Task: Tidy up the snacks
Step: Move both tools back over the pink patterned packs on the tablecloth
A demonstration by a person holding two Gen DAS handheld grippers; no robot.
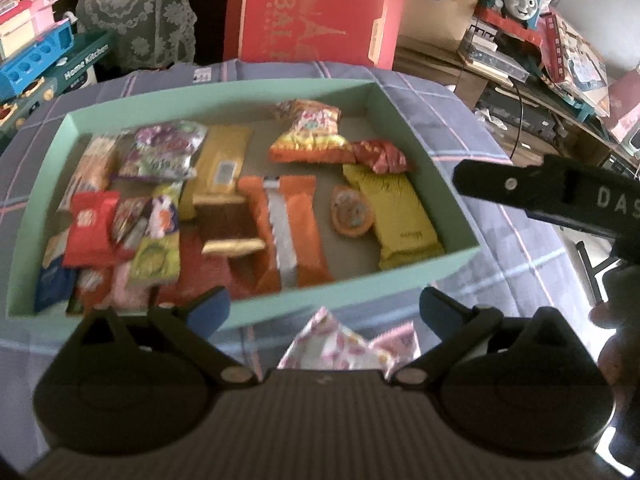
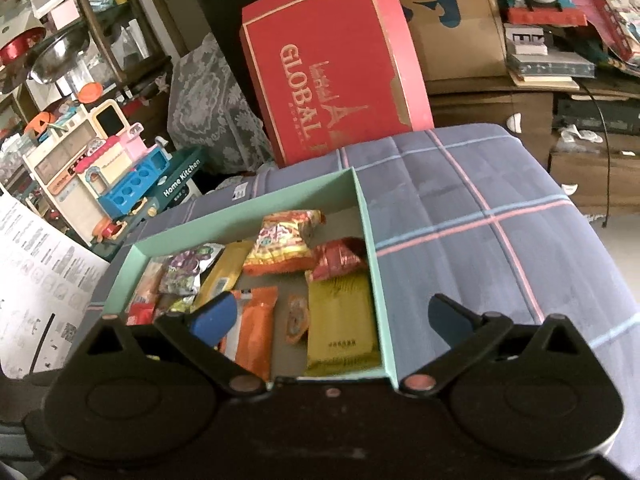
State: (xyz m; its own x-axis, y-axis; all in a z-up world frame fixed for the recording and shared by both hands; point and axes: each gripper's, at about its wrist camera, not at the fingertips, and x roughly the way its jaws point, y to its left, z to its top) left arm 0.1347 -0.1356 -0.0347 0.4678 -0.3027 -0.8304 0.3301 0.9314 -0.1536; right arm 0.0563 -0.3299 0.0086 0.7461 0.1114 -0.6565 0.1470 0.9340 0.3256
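The snacks sit in a shallow mint-green box (image 1: pixel 392 98) on a grey-blue checked cloth (image 2: pixel 480 216), straight ahead of both grippers. Beyond the left gripper (image 1: pixel 324 310), whose blue-padded fingers are spread wide and hold nothing, the box's near wall runs just past the fingertips. Inside I count two mustard-yellow packets: one long one (image 1: pixel 224 164) toward the far left, one (image 1: pixel 394 214) at the right end. One orange bar with a silver stripe (image 1: pixel 286 226) lies in the middle, a round orange sweet (image 1: pixel 352 214) between it and the right yellow packet. Farther back are one orange-and-yellow printed bag (image 1: pixel 310 132) and one small red foil wrapper (image 1: pixel 382 154) touching it. The left end is a blurred heap: a red packet (image 1: pixel 90 226), a purple-and-green bag (image 1: pixel 164 152), others I cannot separate. One pink-and-white patterned packet (image 1: pixel 344 346) lies outside the box on the cloth, between the left gripper's fingers and close to its body.

The right gripper (image 2: pixel 334 316) is likewise spread and empty, its left finger over the box, its right finger over bare cloth. A red "GLOBAL" gift box (image 2: pixel 332 76) stands beyond the table.
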